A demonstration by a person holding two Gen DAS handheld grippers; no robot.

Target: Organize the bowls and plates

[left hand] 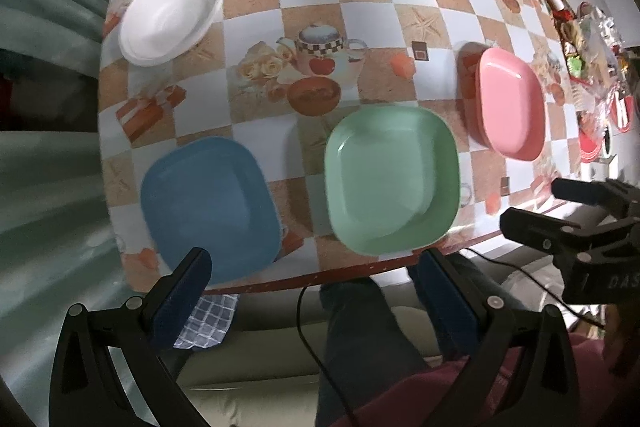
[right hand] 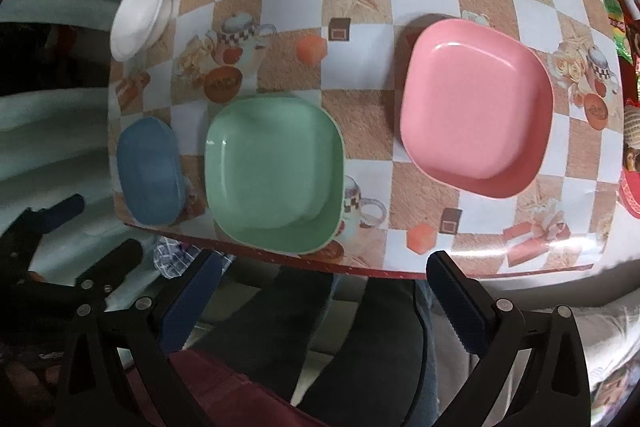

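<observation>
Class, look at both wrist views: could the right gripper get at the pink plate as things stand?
Probably yes. The right gripper is open, off the table's near edge; the pink plate lies uncovered ahead, nothing between.

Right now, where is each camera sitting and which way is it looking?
Left wrist: on the left tongs, off the table's near edge, facing the blue plate and green plate; own open fingers, a leg, right tongs show.
Right wrist: on the right tongs, facing green plate and pink plate; open fingers, lap, left tongs show.
Shared: all three plates, white bowls.
</observation>
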